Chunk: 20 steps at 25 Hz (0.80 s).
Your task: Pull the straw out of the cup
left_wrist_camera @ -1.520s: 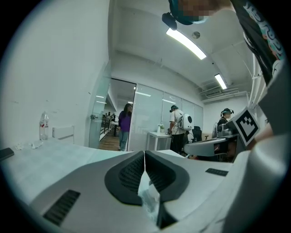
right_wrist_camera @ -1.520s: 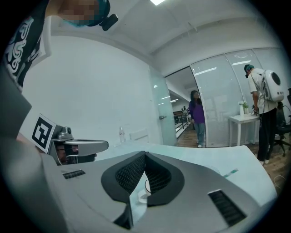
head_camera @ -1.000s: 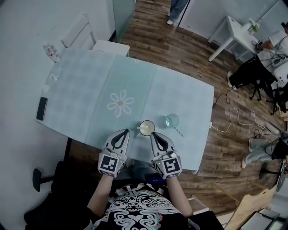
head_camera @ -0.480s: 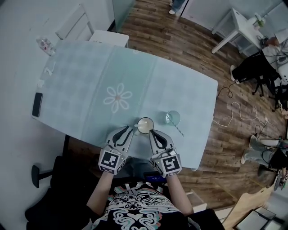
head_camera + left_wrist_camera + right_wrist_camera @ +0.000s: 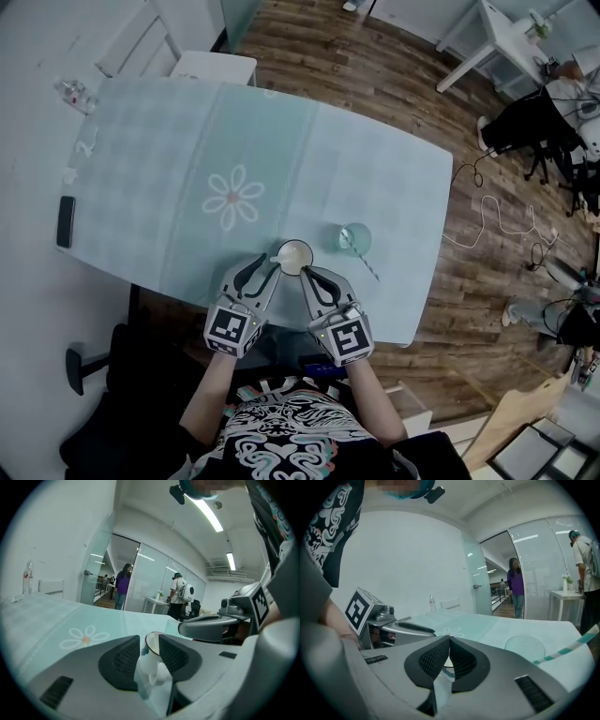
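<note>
- Leaning out of the glass cup (image 5: 357, 240), the straw (image 5: 369, 266) is thin and striped white and teal. Its free end slants over the rim toward the near right. In your right gripper view it (image 5: 567, 649) comes in from the right edge as a pale striped bar.
- The glass cup is clear with a faint teal tint and a dimpled look. In your right gripper view it (image 5: 525, 647) shows only as a faint round disc, its wall hard to make out.
- It stands on the table (image 5: 356, 159) close to the front edge, to the right of the white mug (image 5: 293, 256) and apart from it.
- The table's front edge runs just under both your grippers, so you are working right at the rim.
- Open cloth lies between the cup and the table's right edge. A wide stretch runs past the flower print (image 5: 232, 199) to the far side. A phone (image 5: 65, 221) lies well away at the left edge.
- Your left gripper (image 5: 265, 265) has its jaws spread wide; they have just been opening. The mug's handle stands between the tips (see your left gripper view (image 5: 149, 641)), and the pads do not press on it.
- Your right gripper (image 5: 306, 273) has its jaw tips together and holds nothing. In its own view (image 5: 449, 639), the mug's rim shows through the gap below the tips.
- That gripper sits just beside the mug's near right side. The cup and straw are to its right, near but not touching, and the straw's free end is the closest part.
</note>
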{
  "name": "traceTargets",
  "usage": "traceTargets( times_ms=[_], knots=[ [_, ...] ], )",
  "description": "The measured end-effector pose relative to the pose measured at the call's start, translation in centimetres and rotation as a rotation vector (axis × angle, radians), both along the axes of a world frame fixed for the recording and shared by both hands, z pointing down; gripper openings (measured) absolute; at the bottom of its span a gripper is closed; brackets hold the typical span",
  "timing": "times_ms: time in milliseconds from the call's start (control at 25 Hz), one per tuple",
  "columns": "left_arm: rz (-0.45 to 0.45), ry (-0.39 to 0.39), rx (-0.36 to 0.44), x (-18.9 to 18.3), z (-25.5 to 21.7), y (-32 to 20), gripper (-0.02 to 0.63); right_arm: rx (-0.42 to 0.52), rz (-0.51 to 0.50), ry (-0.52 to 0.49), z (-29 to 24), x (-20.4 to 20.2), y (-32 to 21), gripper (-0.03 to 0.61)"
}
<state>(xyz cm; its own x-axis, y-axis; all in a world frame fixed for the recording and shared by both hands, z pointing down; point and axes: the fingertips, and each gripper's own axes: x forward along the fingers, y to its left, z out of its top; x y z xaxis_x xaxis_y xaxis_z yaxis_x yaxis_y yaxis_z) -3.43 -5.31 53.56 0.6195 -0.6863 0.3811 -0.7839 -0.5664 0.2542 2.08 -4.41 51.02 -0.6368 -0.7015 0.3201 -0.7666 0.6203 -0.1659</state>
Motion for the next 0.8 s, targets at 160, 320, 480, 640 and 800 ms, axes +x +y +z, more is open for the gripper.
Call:
traceTargets(
  times_ms=[160, 320, 480, 640, 800],
  knots=[
    [0.002, 0.026, -0.019, 0.6, 0.4, -0.2, 0.128, -0.034, -0.012, -0.002, 0.3, -0.2, 0.4, 0.017],
    [0.006, 0.055, -0.028, 1.1, 0.5, -0.7, 0.128, -0.047, -0.021, -0.007, 0.7, -0.3, 0.4, 0.017],
    [0.023, 0.053, -0.038, 1.3, 0.8, -0.8, 0.128, -0.054, -0.021, -0.009, 0.8, -0.4, 0.2, 0.017],
    [0.045, 0.074, -0.056, 1.4, 1.0, -0.6, 0.127, -0.059, -0.022, -0.006, 0.9, -0.2, 0.2, 0.017],
    [0.060, 0.112, -0.068, 1.8, 0.9, -0.8, 0.115, -0.067, -0.043, -0.008, 1.2, -0.4, 0.2, 0.017]
  ],
)
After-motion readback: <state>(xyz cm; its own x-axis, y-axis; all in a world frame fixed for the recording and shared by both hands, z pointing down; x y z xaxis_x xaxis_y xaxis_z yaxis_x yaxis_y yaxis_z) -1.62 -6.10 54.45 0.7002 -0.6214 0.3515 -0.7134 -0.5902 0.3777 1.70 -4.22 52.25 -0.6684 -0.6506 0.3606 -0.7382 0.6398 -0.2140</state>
